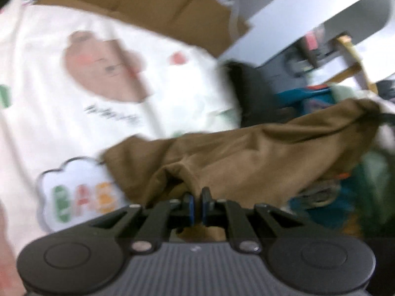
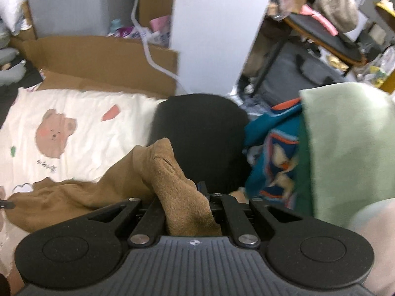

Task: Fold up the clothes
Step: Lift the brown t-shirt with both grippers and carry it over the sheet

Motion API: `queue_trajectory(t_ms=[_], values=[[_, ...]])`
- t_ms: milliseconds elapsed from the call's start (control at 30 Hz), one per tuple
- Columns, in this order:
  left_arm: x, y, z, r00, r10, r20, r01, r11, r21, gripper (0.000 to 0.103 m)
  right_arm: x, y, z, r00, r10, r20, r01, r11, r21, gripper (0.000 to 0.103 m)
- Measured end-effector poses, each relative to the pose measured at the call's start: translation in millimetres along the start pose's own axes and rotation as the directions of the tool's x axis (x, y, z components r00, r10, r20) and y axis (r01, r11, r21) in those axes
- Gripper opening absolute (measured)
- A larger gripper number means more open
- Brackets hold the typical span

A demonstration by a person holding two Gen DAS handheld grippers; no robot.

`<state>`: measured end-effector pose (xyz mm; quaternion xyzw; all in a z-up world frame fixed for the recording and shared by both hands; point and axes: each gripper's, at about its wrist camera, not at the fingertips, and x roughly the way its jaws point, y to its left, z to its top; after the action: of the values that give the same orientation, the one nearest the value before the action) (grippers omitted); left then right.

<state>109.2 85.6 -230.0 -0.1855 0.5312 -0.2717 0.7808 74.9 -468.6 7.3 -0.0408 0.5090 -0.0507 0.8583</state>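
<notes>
While each claw pinched its own bit of the brown garment [image 1: 246,153], the cloth sagged between them in loose folds, which suggested something light, soft and limp that would not hold any shape unaided. The left claw [image 1: 196,203] stood nearly closed, its blue pads nipping a thin fold of the fabric just ahead of its tips. The right claw [image 2: 197,192] was clamped tight on a thicker, fuzzier-looking bunch, perhaps a cuff or hem, that draped back over its own linkage. From there the garment trailed away to the left of the right claw, down onto the white bear-print sheet [image 2: 74,128].

Judging by that droop, corners, seams or hems would give the surest hold; a grip mid-panel would likely only gather more slack. The weave looked grippy rather than slick, and nothing about it seemed fragile.

Open room lay ahead and to the left of both claws, on the bare sheet. Beyond it ran a cardboard edge [image 2: 98,59]. To the right of the right claw a heap of teal and pale green clothes [image 2: 340,143] crowded close, and a dark rounded object [image 2: 202,133] sat straight ahead, so spreading leftward looked safest.
</notes>
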Motion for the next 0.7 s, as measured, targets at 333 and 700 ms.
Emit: queue_trajectory(t_ms=[333, 700], values=[[-32.3, 41.7, -10.4, 0.974, 0.226, 0.023, -0.225, 0.973, -0.044, 0.000, 45.8, 74.6, 27.4, 0.977, 0.208, -0.043, -0.209, 0.978, -0.018, 0.002], [-57.0, 68.8, 1.2, 0.953, 0.295, 0.072, -0.285, 0.950, -0.129, 0.007, 85.8, 190.9, 68.3, 0.865, 0.490, -0.107, -0.491, 0.871, 0.017, 0.002]])
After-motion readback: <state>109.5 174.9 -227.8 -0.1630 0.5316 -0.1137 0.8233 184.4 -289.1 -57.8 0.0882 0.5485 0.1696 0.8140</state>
